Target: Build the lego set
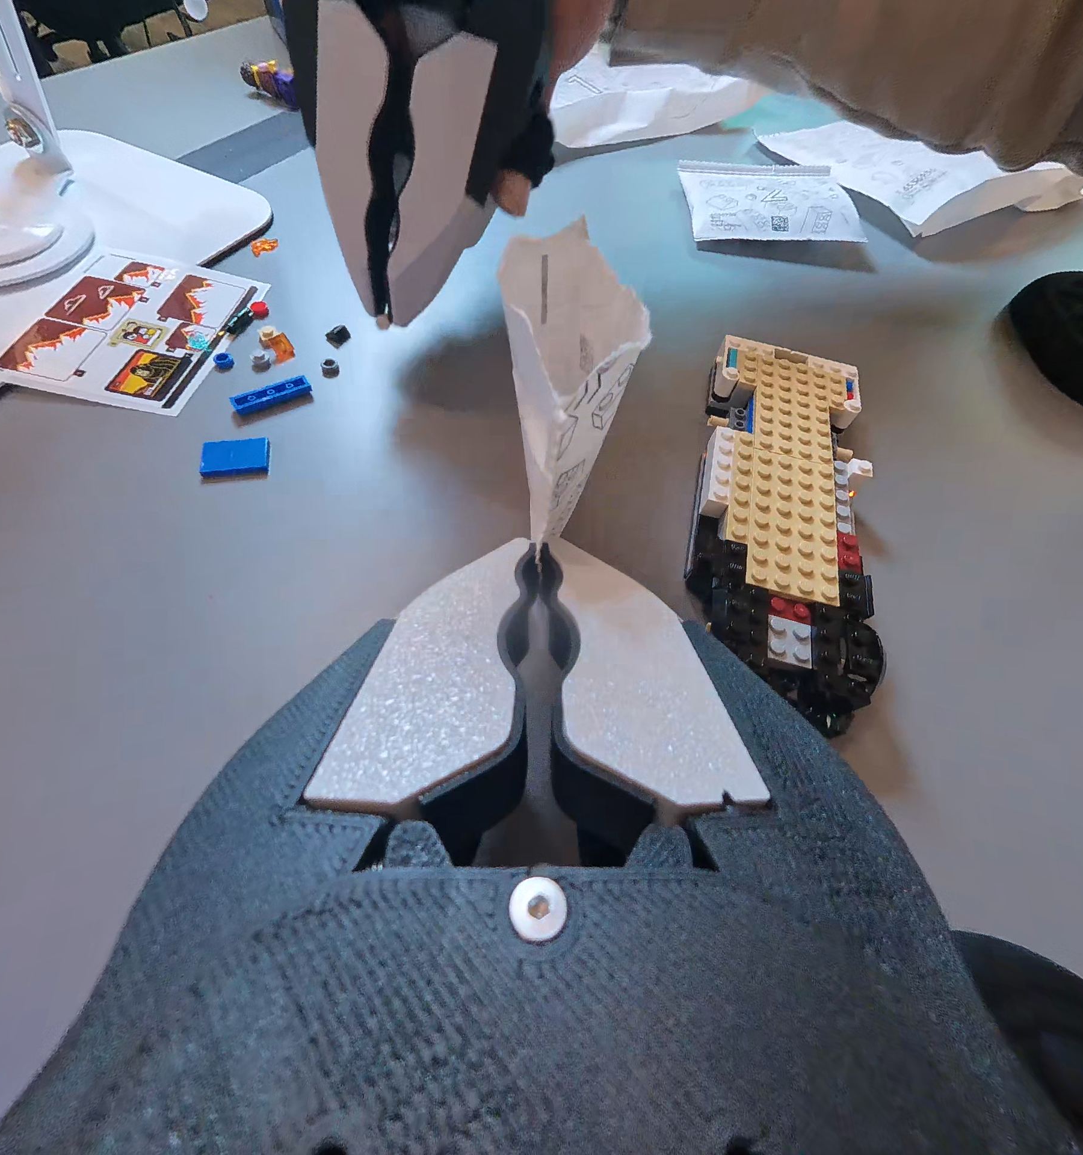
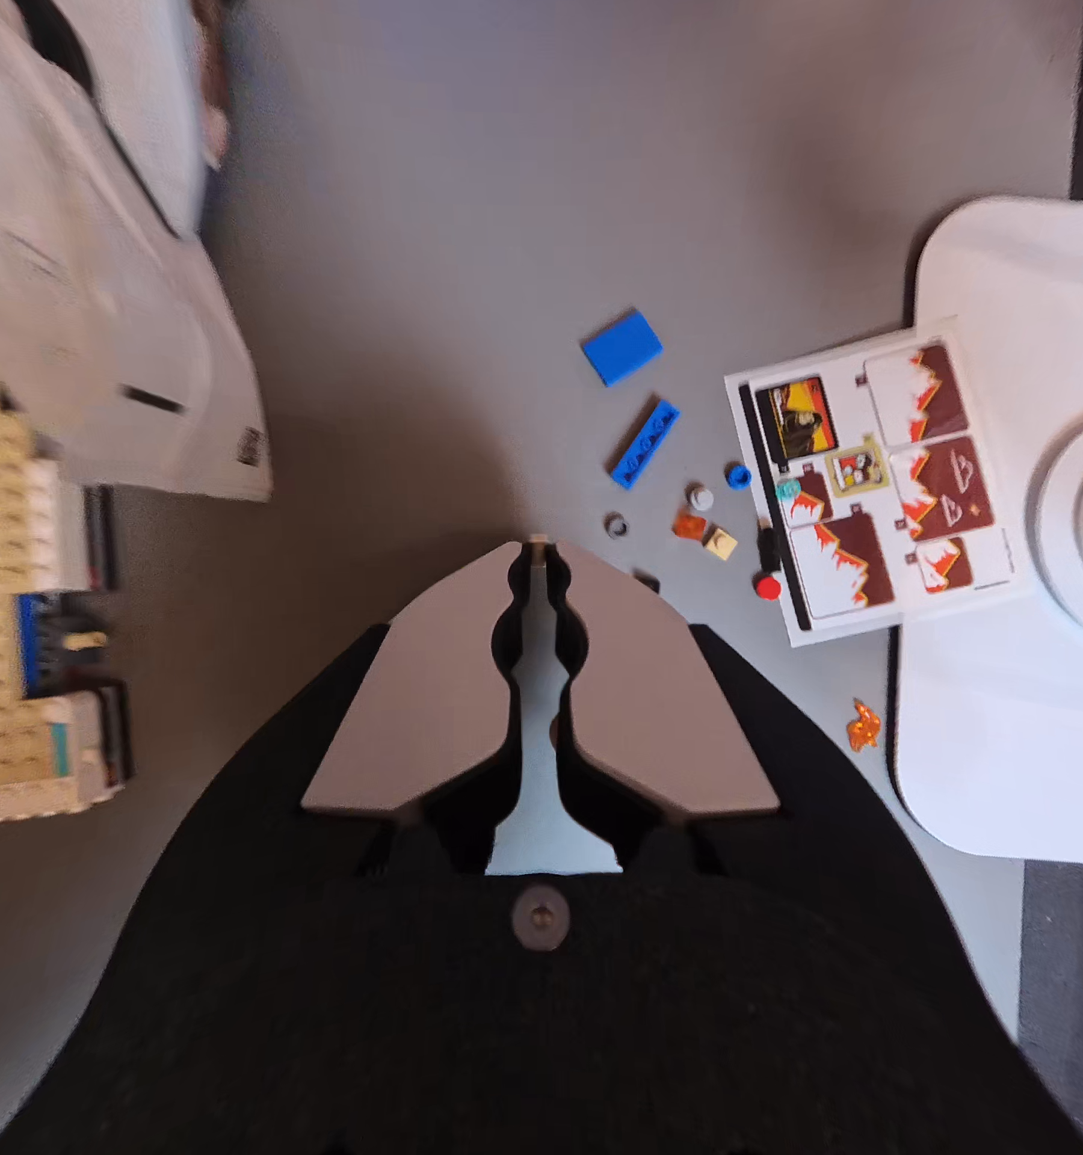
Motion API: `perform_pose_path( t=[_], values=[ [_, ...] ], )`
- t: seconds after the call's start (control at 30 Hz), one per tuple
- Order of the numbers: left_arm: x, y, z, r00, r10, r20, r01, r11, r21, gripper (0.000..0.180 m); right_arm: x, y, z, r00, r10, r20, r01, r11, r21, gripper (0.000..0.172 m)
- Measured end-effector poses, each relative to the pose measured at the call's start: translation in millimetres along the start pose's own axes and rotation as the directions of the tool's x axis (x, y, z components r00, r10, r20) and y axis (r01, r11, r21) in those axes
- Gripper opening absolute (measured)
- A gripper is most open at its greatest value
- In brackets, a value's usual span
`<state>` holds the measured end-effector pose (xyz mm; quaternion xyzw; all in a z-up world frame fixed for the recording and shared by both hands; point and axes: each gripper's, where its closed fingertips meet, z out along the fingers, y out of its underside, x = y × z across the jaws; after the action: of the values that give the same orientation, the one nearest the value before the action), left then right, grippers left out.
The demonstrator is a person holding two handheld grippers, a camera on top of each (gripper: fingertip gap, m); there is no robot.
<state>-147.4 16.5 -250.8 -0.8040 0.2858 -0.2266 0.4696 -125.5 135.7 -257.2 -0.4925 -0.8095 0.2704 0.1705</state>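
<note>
Two grippers are seen above the grey table (image 1: 151, 625). A torn white paper bag (image 1: 573, 350) is pinched by its lower corner in the left gripper (image 1: 538, 550), left of the brick model (image 1: 789, 500); it looks light, limp and easily torn. A small tan piece (image 2: 536, 542) is nipped at the right gripper (image 2: 536, 553) tips, near the loose bricks (image 2: 642, 440); it looks rigid and slippery.

Grey table (image 1: 151, 625), white lamp base (image 1: 89, 187), dark chairs behind

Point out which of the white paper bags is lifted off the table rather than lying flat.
The torn-open paper bag, pinched at its lower corner by the left tongs, stands up in the air. The other bags lie flat behind it.
</note>
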Motion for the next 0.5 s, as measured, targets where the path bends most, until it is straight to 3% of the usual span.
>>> perform_pose_path(
  t=[0.1, 0.2, 0.37, 0.5],
  values=[
    [1.8, -0.4, 0.4, 1.0, -0.008, -0.009, 0.008, 1.0, -0.003, 0.0, -28.5, -44.8, -30.6, 0.999, -0.048, 0.025, 0.043, 0.985, 0.165, 0.005],
    [3.9, -0.5, 1.3, 1.0, -0.015, -0.02, 0.015, 1.0, -0.004, 0.0, -64.9, -79.1, -49.1, 0.988, -0.108, 0.107, 0.079, 0.966, 0.247, 0.005],
    [5.4, -0.8, 1.4, 1.0, -0.009, -0.019, 0.009, 1.0, -0.005, 0.0, -86.5, -73.8, -24.1, 0.975, -0.174, 0.136, 0.156, 0.979, 0.133, 0.01],
    [4.6, -1.5, 0.5, 1.0, -0.005, -0.011, 0.005, 1.0, -0.004, 0.0, -84.0, -79.8, -28.4, 0.978, -0.142, 0.15, 0.113, 0.976, 0.185, 0.017]
  ],
)
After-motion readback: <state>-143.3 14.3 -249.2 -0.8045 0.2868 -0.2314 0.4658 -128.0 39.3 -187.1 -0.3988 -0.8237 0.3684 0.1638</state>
